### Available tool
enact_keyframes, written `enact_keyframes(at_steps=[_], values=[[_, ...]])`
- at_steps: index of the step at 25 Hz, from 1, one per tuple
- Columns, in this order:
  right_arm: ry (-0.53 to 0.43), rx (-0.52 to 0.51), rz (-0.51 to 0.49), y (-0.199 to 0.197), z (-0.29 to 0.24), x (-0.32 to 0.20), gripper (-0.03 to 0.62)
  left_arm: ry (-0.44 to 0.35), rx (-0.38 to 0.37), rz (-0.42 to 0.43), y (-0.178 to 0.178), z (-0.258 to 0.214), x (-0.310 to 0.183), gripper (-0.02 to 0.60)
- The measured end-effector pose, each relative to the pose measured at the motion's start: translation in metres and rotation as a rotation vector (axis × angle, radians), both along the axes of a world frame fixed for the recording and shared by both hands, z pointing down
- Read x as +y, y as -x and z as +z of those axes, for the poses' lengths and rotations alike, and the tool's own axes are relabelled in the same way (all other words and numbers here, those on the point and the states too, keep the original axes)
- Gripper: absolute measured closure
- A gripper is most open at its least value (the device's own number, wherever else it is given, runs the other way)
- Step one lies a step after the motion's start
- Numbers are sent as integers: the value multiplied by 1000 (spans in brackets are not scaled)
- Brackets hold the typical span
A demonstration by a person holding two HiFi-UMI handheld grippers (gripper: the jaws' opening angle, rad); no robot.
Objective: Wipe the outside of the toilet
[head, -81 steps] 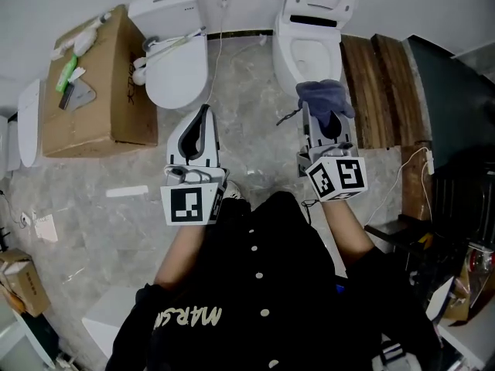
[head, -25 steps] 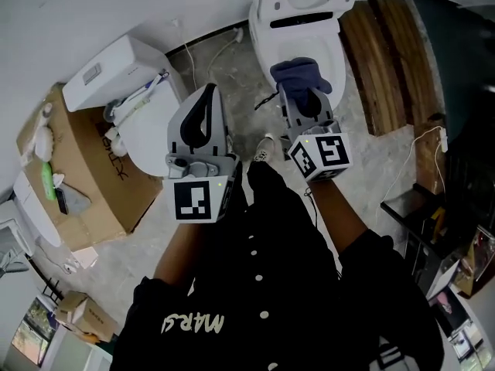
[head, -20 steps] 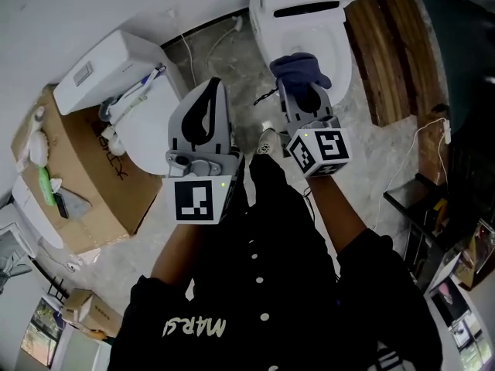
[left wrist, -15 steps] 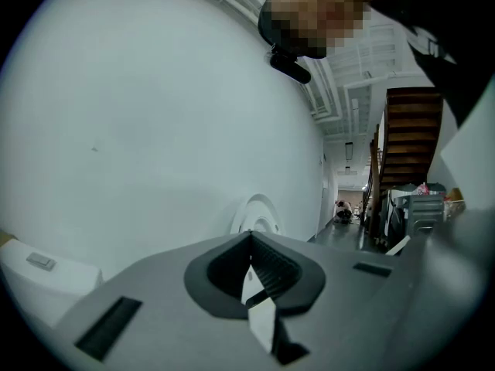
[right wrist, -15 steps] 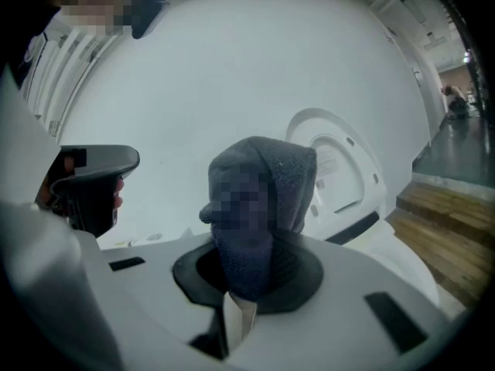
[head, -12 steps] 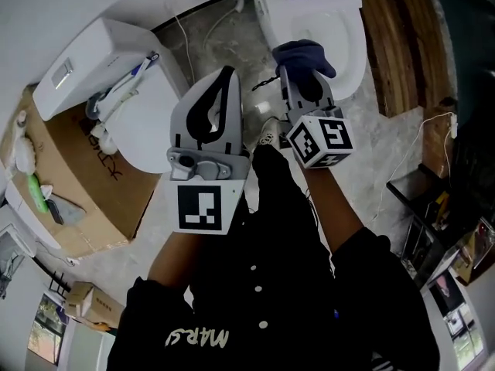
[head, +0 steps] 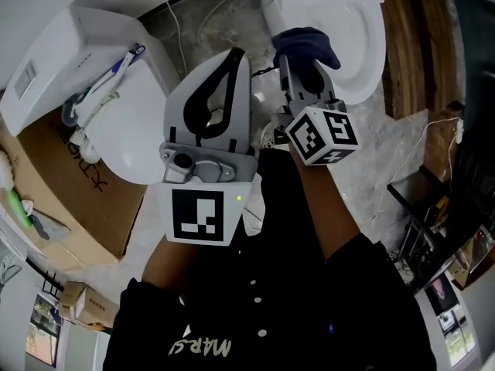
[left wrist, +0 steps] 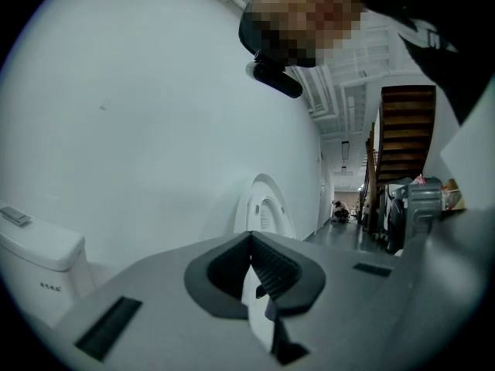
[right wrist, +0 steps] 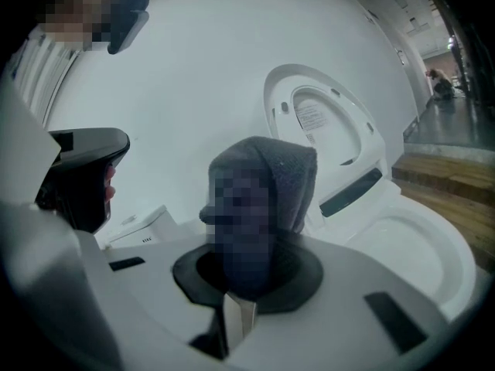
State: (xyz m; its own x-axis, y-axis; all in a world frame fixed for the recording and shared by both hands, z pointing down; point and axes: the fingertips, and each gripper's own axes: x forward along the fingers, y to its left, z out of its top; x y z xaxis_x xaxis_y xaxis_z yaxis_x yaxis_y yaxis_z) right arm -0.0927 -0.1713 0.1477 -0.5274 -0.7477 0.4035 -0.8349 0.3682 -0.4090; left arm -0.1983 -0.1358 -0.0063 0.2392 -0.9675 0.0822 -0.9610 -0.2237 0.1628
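Grey stone floor [head: 189, 18] carries two white toilets. At the open-lidded toilet [head: 367, 49], the right gripper [head: 307, 68] has its jaws clamped on a dark blue-grey cloth [head: 308, 43], held over the bowl's front rim. Beside it, the left gripper [head: 232, 59] has its jaws closed together on nothing, over the closed toilet [head: 124, 130].

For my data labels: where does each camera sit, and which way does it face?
Head view: on the head, looking down at left gripper, right gripper, toilet; arms, jacket show.
Left gripper view: on it, along its shut jaws toward the wall.
Right gripper view: on it, along jaws shut on the cloth; left gripper shows.
Both gripper views share the raised lid.
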Motion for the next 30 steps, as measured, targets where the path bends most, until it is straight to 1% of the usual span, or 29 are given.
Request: enact_keyframes(at_steps=[6,10,15,21,26,30], values=[[-11,-69,2,1,55,-9,553,-64,-48,-1,-12,39,-15,571],[-22,-136,20,-1,107,-17,553,-149,-102,-14,-21,75,-24,571],[-26,-241,54,1,156,-26,553,-219,-117,-35,-21,111,-38,571],[-54,-346,75,9,193,-34,553,-247,-135,-54,-23,155,-47,571],[-27,-445,122,6,231,-35,553,-267,-121,-53,-30,187,-48,571],[-6,-529,131,8,249,-34,553,-284,-107,-44,-38,207,-45,571]])
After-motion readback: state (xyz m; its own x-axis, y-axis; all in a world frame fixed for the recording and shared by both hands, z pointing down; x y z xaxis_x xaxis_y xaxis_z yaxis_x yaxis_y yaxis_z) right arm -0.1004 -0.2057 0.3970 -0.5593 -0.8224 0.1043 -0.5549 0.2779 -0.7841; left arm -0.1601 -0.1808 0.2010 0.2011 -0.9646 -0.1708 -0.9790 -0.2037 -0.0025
